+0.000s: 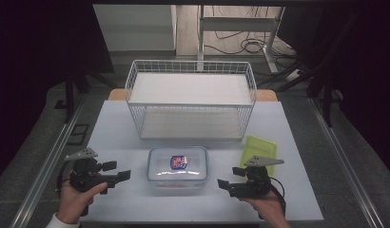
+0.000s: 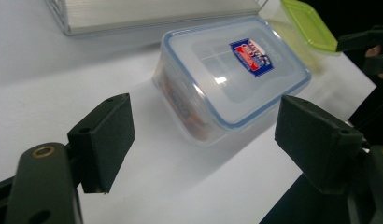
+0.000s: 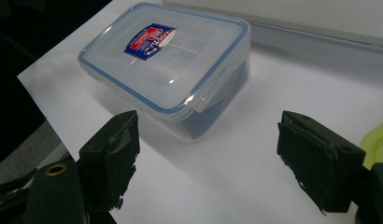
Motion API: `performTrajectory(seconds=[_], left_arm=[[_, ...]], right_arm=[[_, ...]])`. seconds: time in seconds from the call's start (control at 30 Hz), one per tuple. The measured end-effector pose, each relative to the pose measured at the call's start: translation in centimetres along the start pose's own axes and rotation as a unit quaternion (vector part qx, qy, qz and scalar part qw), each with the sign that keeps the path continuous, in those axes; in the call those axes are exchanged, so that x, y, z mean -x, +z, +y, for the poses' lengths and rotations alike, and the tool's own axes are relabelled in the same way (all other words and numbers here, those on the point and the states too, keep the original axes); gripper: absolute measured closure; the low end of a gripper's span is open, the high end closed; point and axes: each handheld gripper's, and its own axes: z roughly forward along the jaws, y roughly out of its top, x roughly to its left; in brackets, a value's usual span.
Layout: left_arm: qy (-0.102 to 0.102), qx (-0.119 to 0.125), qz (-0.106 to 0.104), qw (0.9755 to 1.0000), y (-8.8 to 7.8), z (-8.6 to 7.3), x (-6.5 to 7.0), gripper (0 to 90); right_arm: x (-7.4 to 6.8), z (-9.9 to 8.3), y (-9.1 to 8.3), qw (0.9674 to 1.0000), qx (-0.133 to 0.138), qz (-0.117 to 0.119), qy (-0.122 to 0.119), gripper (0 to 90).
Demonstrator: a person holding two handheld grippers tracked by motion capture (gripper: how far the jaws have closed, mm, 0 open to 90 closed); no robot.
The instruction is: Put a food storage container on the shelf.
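High view showed you at the white surface (image 1: pixel 117 128) with the clear lidded container (image 1: pixel 178 164) lying between your two tools, just in front of the white wire rack (image 1: pixel 190 97). Your left hand-held gripper (image 1: pixel 118 171) sat to the container's left and your right hand-held gripper (image 1: pixel 229 178) to its right; each had its jaws spread wide with nothing between them, both pointed inward at the box and apart from it. The container's blue-rimmed lid was on, a red-and-blue label (image 1: pixel 178 162) facing up, and something dark and reddish showed through the wall in the left gripper view, too blurred to name. A green-lidded container (image 1: pixel 259 148) rested behind your right hand, near the rack's right corner.

By the look of it, you were between contacts, with the box lying free on the surface. Any next move on the clips or the lid would have called for one tool to brace the body while the other took a side latch (image 3: pixel 213 88) squarely, since the light box could skid on the smooth top.
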Motion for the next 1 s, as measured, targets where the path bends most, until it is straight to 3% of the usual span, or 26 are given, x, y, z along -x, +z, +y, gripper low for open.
performTrajectory(seconds=[0.2, 0.3, 0.43, 0.73, 0.83, 1.0], left_arm=[[-0.008, -0.016, -0.017, 0.9997, 1.6, 0.1, 0.2, 19.6], [-0.037, -0.029, -0.034, 0.9983, 2.8, 0.4, 0.1, 19.6], [-0.058, -0.035, -0.043, 0.9967, 3.9, 0.9, -0.1, 19.6], [-0.078, -0.052, -0.047, 0.9944, 6.7, 1.6, -1.1, 19.8], [-0.096, -0.062, -0.069, 0.9911, 8.2, 1.8, -1.4, 19.2], [-0.1, -0.078, -0.076, 0.989, 9.4, 1.6, -1.7, 18.3]], right_arm=[[-0.1, 0.7, 0.6, 1.0, -0.002, 0.0, 0.009, 20.4], [-0.4, 1.3, 1.3, 0.9998, 0.001, 0.004, 0.021, 20.2], [-0.8, 2.4, 1.8, 0.9998, 0.001, 0.006, 0.021, 20.3], [-1.0, 3.3, 3.2, 0.9998, -0.006, 0.007, 0.018, 20.6], [-0.9, 3.2, 3.5, 0.9998, -0.009, 0.009, 0.018, 20.6], [-0.7, 3.1, 3.2, 0.9998, -0.008, 0.007, 0.019, 20.6]])
